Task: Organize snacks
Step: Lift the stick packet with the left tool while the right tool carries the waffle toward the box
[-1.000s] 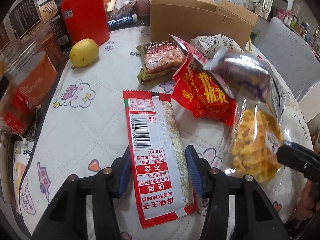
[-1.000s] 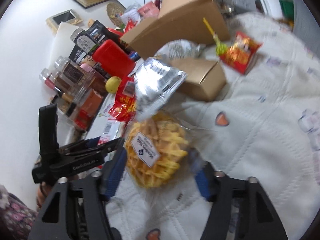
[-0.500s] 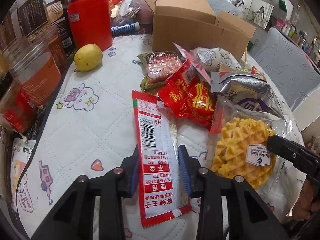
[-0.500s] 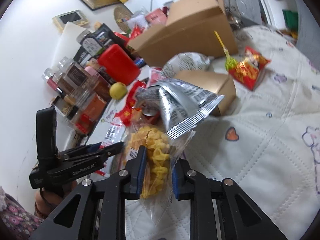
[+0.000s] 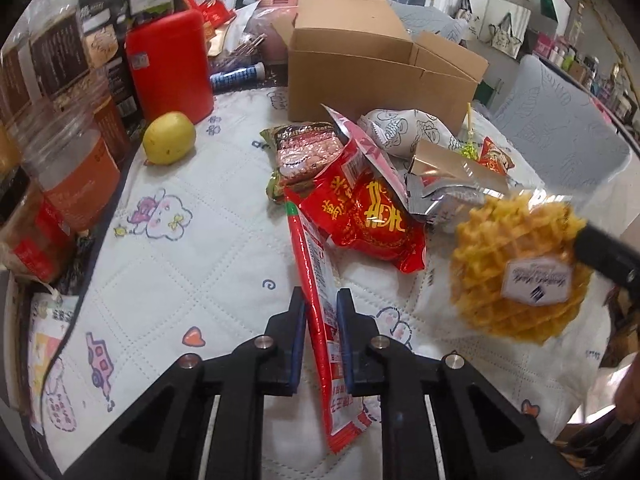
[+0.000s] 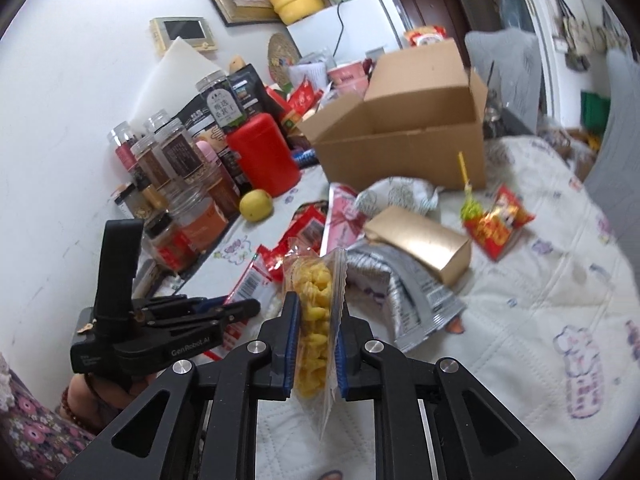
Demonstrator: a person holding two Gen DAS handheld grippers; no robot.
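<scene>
Left wrist: one red packet (image 5: 320, 300) clamped; right: one waffle bag (image 6: 314, 320) clamped.

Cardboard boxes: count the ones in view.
2. An open brown box stands at the back of the table; a small gold box lies before it among the snacks. Others may be hidden behind clutter.

White quilted tablecloth (image 5: 168, 264) with pastel cartoon prints, yellow lattice waffle snack bag (image 5: 516, 268), red-and-white long packet (image 5: 320, 300), brown cardboard box (image 5: 360, 68), red canister (image 5: 168, 64) left of box.

Black left gripper (image 5: 320, 340), blue pads, silver screws; white "GenRobot.AI" marking; floral sleeve (image 6: 28, 432).
</scene>
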